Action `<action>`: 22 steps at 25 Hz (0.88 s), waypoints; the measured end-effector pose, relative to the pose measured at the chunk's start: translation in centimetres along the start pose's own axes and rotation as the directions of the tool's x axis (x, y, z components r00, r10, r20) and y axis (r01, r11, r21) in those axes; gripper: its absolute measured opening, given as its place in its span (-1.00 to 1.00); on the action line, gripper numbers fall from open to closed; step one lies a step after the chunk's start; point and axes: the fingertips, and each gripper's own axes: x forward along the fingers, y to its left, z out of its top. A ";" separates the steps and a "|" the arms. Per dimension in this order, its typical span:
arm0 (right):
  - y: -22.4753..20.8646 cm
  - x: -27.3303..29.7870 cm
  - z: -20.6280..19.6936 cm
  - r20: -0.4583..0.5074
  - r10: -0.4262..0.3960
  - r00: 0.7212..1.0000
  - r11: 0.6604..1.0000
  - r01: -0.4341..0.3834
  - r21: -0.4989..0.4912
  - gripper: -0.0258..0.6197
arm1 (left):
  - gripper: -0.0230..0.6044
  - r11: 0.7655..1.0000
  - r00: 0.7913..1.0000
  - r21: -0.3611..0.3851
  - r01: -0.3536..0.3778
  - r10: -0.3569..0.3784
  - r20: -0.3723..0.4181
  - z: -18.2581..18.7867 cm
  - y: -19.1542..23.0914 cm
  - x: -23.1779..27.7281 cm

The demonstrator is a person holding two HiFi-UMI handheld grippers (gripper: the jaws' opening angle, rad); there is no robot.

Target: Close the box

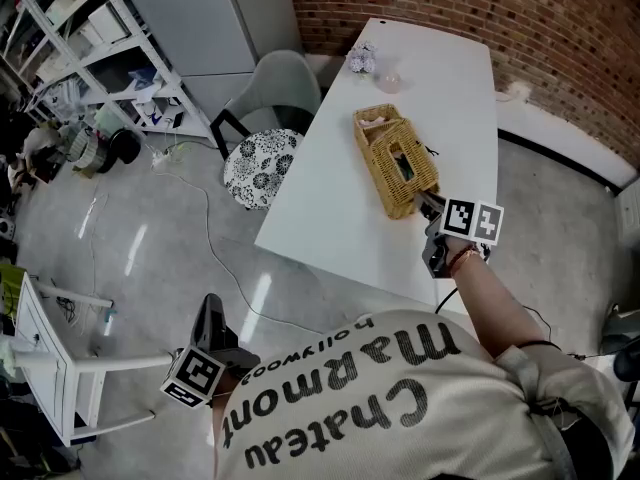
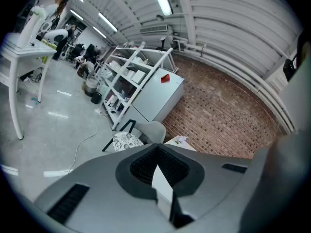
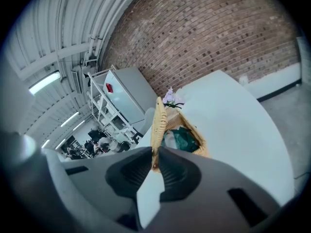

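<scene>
A woven wicker box [image 1: 395, 163] lies on the white table [image 1: 330, 218], its long side running away from me. My right gripper [image 1: 428, 206] is at the box's near end. In the right gripper view the lid [image 3: 159, 125] stands up on edge, and my right gripper [image 3: 155, 155] is shut on its near edge. Beside the raised lid the box [image 3: 194, 147] is open, with something dark green [image 3: 184, 139] inside. My left gripper [image 1: 208, 306] hangs low at my left side over the floor, away from the table. Its jaws [image 2: 156, 149] are shut with nothing between them.
A grey chair with a patterned cushion [image 1: 262, 163] stands at the table's left edge. A crumpled wrapper [image 1: 362, 60] lies at the far end of the table. White shelving [image 1: 110, 48] and a small white table [image 1: 40, 358] stand to the left. A cable [image 1: 215, 238] trails across the floor.
</scene>
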 end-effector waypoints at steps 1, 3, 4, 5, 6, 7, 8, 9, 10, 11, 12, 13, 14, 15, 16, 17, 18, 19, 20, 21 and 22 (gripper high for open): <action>-0.1 0.0 0.0 0.000 -0.001 1.000 1.000 0.001 0.005 -0.78 | -0.92 1.000 1.000 0.000 0.001 -0.001 -0.001 -0.1 0.0 0.0; -0.3 0.1 -0.1 0.000 -0.005 1.000 1.000 0.005 0.014 -0.77 | -0.92 1.000 1.000 -0.001 0.001 -0.001 -0.002 -0.2 0.0 0.1; -0.5 0.1 -0.2 -0.001 -0.008 1.000 1.000 0.008 0.019 -0.77 | -0.92 1.000 1.000 -0.002 0.001 -0.001 -0.002 -0.3 0.0 0.1; -0.7 0.1 -0.2 -0.001 -0.012 1.000 1.000 0.012 0.023 -0.76 | -0.92 1.000 1.000 -0.002 0.000 0.000 -0.002 -0.3 0.1 0.1; -0.8 0.2 -0.3 -0.002 -0.016 1.000 0.999 0.016 0.028 -0.75 | -0.92 1.000 1.000 -0.003 -0.001 0.001 -0.001 -0.3 0.2 0.0; -1.0 0.2 -0.3 -0.003 -0.020 1.000 0.999 0.020 0.034 -0.75 | -0.92 1.000 1.000 -0.004 -0.002 0.002 -0.001 -0.3 0.2 0.0; -1.1 0.2 -0.4 -0.004 -0.024 1.000 0.999 0.024 0.042 -0.74 | -0.92 1.000 1.000 -0.005 -0.004 0.004 -0.002 -0.3 0.3 -0.1; -1.1 0.2 -0.4 -0.005 -0.026 1.000 0.998 0.026 0.051 -0.74 | -0.92 1.000 1.000 -0.006 -0.005 0.005 -0.002 -0.2 0.3 -0.1; -1.1 0.2 -0.3 -0.005 -0.027 1.000 0.998 0.027 0.058 -0.74 | -0.92 1.000 1.000 -0.007 -0.006 0.006 -0.002 -0.2 0.3 -0.1; -1.2 0.2 -0.3 -0.005 -0.027 1.000 0.998 0.027 0.063 -0.74 | -0.92 1.000 1.000 -0.007 -0.006 0.006 -0.002 -0.2 0.3 -0.1; -1.2 0.2 -0.4 -0.005 -0.027 1.000 0.997 0.028 0.066 -0.74 | -0.92 1.000 1.000 -0.007 -0.007 0.007 -0.002 -0.3 0.3 -0.1; -1.3 0.3 -0.4 -0.006 -0.028 1.000 0.997 0.029 0.069 -0.74 | -0.92 1.000 1.000 -0.007 -0.007 0.007 -0.002 -0.3 0.3 -0.1; -1.4 0.3 -0.5 -0.008 -0.030 1.000 0.997 0.030 0.076 -0.73 | -0.92 1.000 1.000 -0.007 -0.007 0.007 -0.002 -0.4 0.3 0.0; -1.6 0.4 -0.5 -0.010 -0.031 0.999 0.996 0.031 0.089 -0.73 | -0.92 1.000 1.000 -0.007 -0.006 0.006 -0.003 -0.4 0.3 0.0; -1.8 0.4 -0.6 -0.011 -0.031 0.999 0.994 0.032 0.105 -0.73 | -0.92 1.000 1.000 -0.006 -0.005 0.005 -0.004 -0.5 0.2 0.1; -2.0 0.4 -0.7 -0.012 -0.030 0.999 0.992 0.031 0.121 -0.73 | -0.92 1.000 1.000 -0.006 -0.004 0.004 -0.005 -0.5 0.2 0.1; -2.1 0.5 -0.8 -0.012 -0.029 0.999 0.990 0.031 0.136 -0.73 | -0.92 1.000 1.000 -0.006 -0.004 0.004 -0.006 -0.6 0.1 0.1; -2.2 0.5 -0.8 -0.012 -0.027 1.000 0.988 0.028 0.151 -0.72 | -0.92 1.000 1.000 -0.006 -0.004 0.004 -0.006 -0.6 0.2 0.2; -2.3 0.6 -0.9 -0.011 -0.024 1.000 0.986 0.025 0.165 -0.72 | -0.92 1.000 1.000 -0.006 -0.005 0.005 -0.006 -0.6 0.2 0.2; -2.4 0.7 -1.0 -0.010 -0.021 1.000 0.984 0.022 0.177 -0.72 | -0.92 1.000 1.000 -0.007 -0.006 0.006 -0.006 -0.6 0.3 0.2; -2.4 0.7 -1.1 -0.009 -0.018 1.000 0.982 0.020 0.187 -0.72 | -0.92 1.000 1.000 -0.007 -0.006 0.006 -0.006 -0.6 0.3 0.2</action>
